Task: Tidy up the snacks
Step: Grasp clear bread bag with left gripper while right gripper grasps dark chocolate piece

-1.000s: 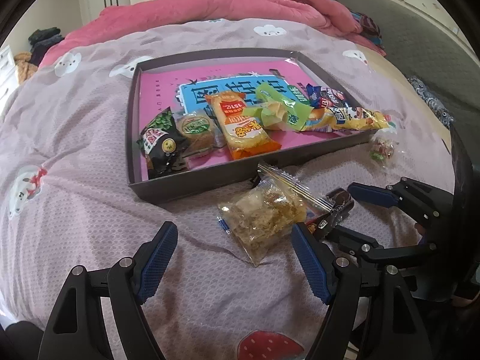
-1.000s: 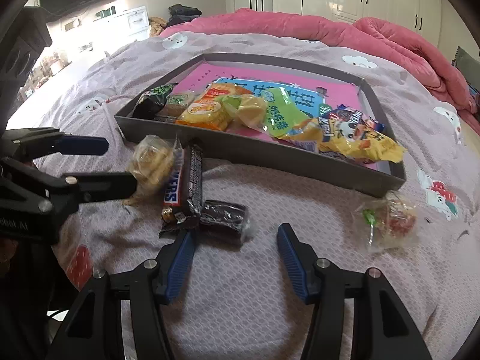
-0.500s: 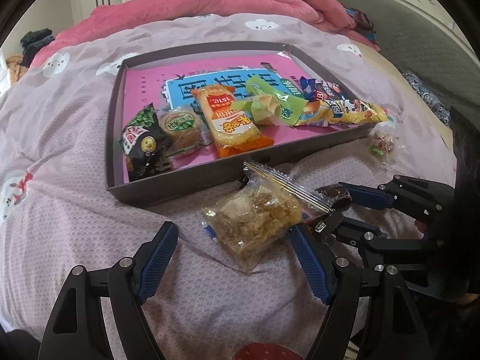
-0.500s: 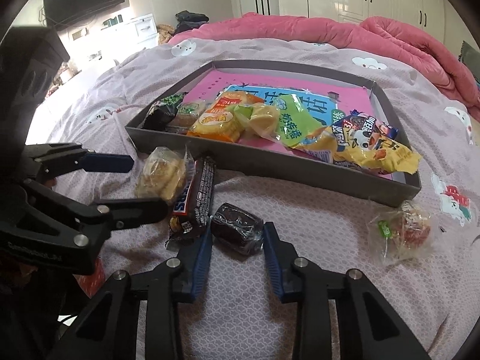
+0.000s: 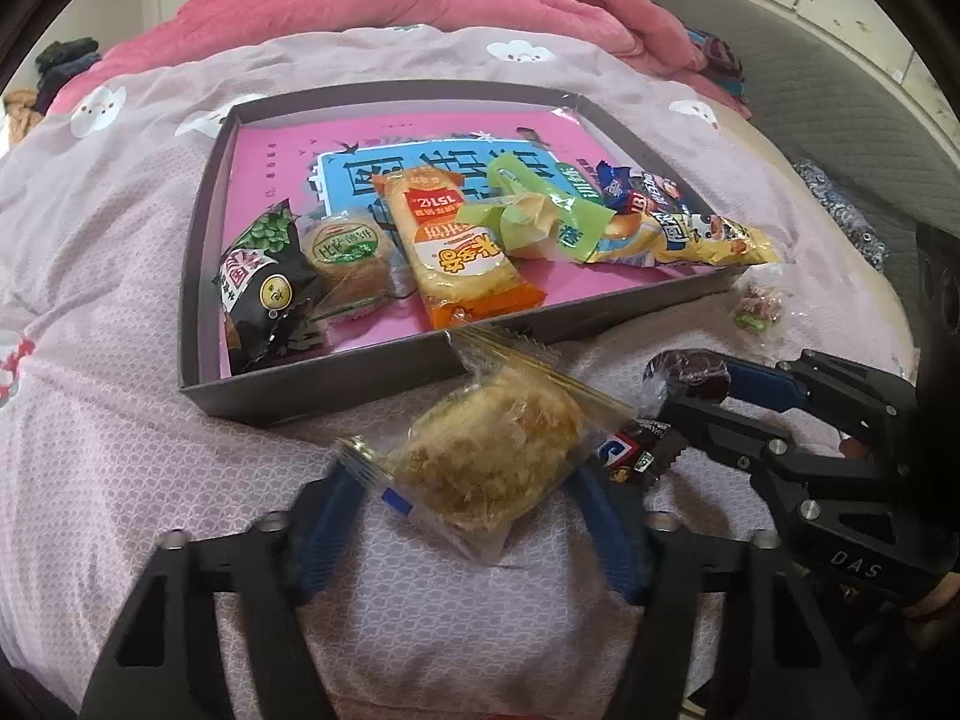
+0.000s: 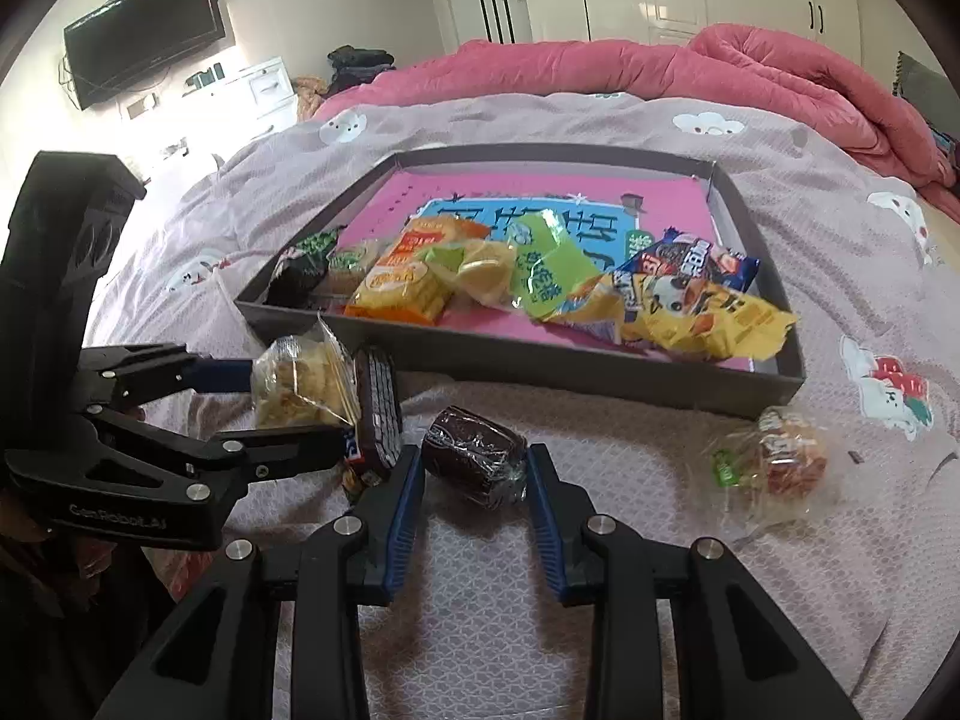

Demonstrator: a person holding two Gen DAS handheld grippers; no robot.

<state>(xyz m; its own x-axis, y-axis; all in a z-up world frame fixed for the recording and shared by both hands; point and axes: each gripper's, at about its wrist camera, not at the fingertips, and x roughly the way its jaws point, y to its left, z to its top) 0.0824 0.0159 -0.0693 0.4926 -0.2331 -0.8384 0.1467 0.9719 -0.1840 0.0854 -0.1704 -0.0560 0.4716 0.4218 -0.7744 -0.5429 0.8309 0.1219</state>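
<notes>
Most of the sorting looks done: the grey tray (image 5: 312,402) on the bed (image 5: 120,468) already holds a row of snacks, among them a dark green pea packet (image 5: 261,288), a round green-labelled cake (image 5: 348,258), an orange cracker pack (image 5: 462,252), a light green wrapped pastry (image 5: 540,216), a blue cookie packet (image 6: 690,258) and a yellow snack bag (image 5: 678,240). Four items lie outside it on the quilt, just in front of the tray's near wall. The left gripper (image 5: 474,492) has its fingers around the clear-wrapped pork-floss cake (image 5: 498,456) and appears to be pressing on it, though whether the grip is firm cannot be told for sure (the fingers are blurred in the left wrist view). The right gripper (image 6: 474,480) has its fingers against both sides of a dark chocolate-coloured wrapped cake (image 6: 474,456), clamped on it where it rests on the quilt. A Snickers bar (image 6: 375,414) lies between the two cakes, touching the floss cake's wrapper, and a small clear bag of red and green sweets (image 6: 768,462) sits apart near the tray's right corner. By this reckoning, two pieces are in hand and two more remain untouched before everything is in the tray.
</notes>
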